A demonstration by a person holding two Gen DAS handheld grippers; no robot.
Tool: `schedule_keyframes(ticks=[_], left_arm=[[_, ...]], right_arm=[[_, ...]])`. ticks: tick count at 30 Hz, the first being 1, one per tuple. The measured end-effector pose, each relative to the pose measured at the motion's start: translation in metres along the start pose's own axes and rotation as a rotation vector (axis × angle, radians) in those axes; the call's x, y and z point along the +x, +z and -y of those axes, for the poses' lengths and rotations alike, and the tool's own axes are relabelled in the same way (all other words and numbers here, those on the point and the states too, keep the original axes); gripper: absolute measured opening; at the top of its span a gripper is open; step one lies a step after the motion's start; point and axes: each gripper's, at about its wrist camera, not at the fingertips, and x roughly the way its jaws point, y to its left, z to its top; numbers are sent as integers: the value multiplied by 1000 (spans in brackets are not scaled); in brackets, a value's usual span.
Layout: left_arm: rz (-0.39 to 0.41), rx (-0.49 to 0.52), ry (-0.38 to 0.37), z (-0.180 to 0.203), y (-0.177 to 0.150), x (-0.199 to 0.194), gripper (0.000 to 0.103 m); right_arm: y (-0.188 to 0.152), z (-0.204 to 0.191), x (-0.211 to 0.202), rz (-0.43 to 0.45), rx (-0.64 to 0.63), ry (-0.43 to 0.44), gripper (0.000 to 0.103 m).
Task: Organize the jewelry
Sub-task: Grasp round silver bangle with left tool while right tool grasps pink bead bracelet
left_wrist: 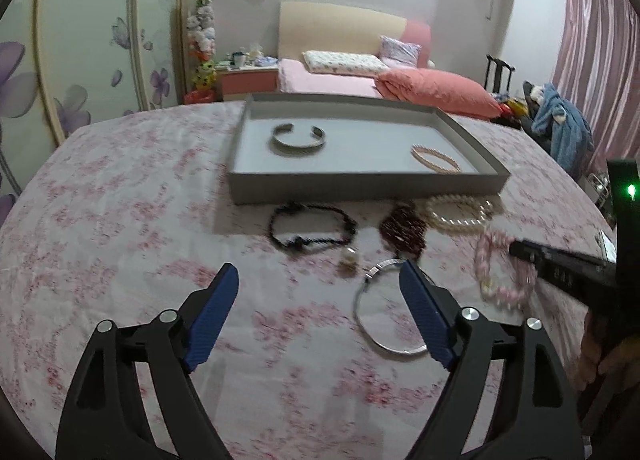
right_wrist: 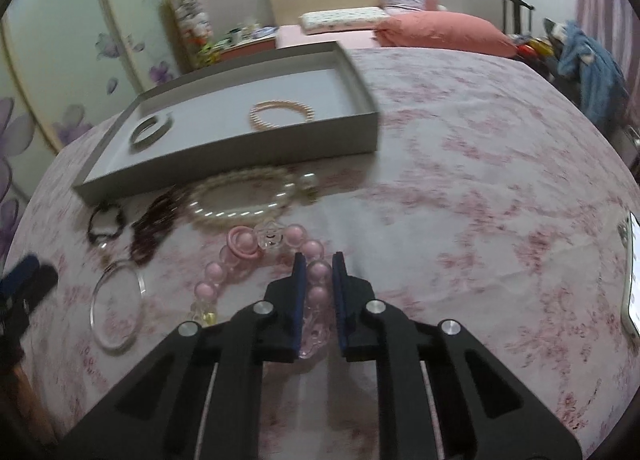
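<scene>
Left gripper (left_wrist: pixel 318 278) hangs wide open over the floral cloth (left_wrist: pixel 120 219), nothing between its pads, thin silver bangle (left_wrist: pixel 384 312) beside its right finger. Right gripper (right_wrist: pixel 319 264) is clamped on the pink bead bracelet (right_wrist: pixel 256 260), beads pinched between the blue pads. Grey tray (right_wrist: pixel 240 151) behind holds a silver cuff (right_wrist: pixel 150 131) and a rose-gold bracelet (right_wrist: pixel 280 113).

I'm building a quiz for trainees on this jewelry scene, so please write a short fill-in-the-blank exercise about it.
1. The shallow grey cardboard tray holds ____ bracelets.
2. The right gripper is closing on the bracelet of ____ beads.
3. The left gripper has its jaws ____.
4. The thin silver metal bangle lies on the ____ tablecloth.

Missing words: two; pink; open; floral
</scene>
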Motion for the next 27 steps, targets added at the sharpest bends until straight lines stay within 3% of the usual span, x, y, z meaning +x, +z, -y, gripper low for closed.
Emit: schedule_keyframes(ticks=[9,18,25,27], left_arm=[[-83,85,-17,33,-6,19,95],[-154,139,42,54,-7,41,95],[-188,110,33,54,-5,48,95],[-184,99,40,52,-4,48,90]], right_arm=[[0,6,1,8,10,3,14],[0,6,-2,11,7,7,14],[0,6,-2,11,7,7,14],[0,6,-2,11,7,8,14]])
